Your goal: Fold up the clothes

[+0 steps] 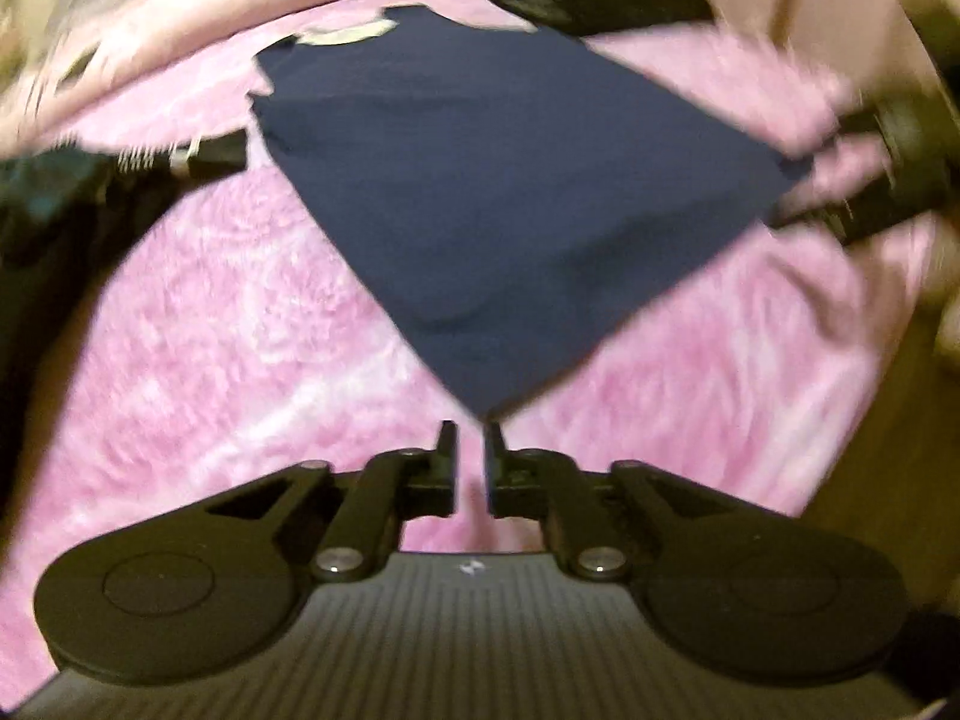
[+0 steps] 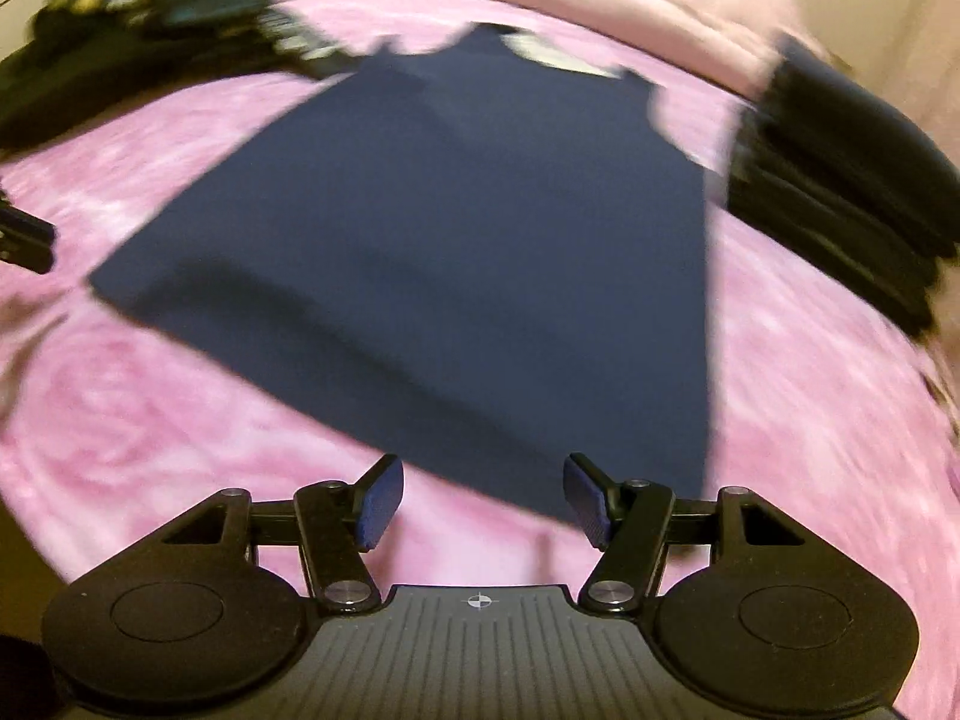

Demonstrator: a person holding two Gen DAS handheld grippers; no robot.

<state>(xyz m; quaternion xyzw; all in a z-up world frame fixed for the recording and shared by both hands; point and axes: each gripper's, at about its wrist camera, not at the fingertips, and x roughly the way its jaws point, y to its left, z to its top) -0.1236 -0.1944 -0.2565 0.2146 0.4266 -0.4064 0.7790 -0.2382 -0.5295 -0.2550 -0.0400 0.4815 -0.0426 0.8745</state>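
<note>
Jaws: the left gripper (image 1: 470, 441) stands nearly closed, a narrow gap between its fingers, with the near corner of the shirt (image 1: 480, 180) just at the tips; whether cloth is pinched there cannot be told through the blur. The right gripper (image 2: 483, 495) stands wide open, holds nothing, and hovers over the shirt's near hem. The shirt lies spread flat on the pink blanket (image 2: 210, 420), collar at the far end, sleeves apparently tucked in so the outline is a tapering panel. This would fit a shirt with its sides folded and the lengthwise fold pending, or a panel just laid down for smoothing; the frames do not settle which. Any fold of the hem toward the collar would call for a grip at both near corners. Count: one navy shirt; one stack of dark folded clothes (image 2: 840, 192) at the right; one dark heap (image 2: 120, 30) at the far left; two grippers.
</note>
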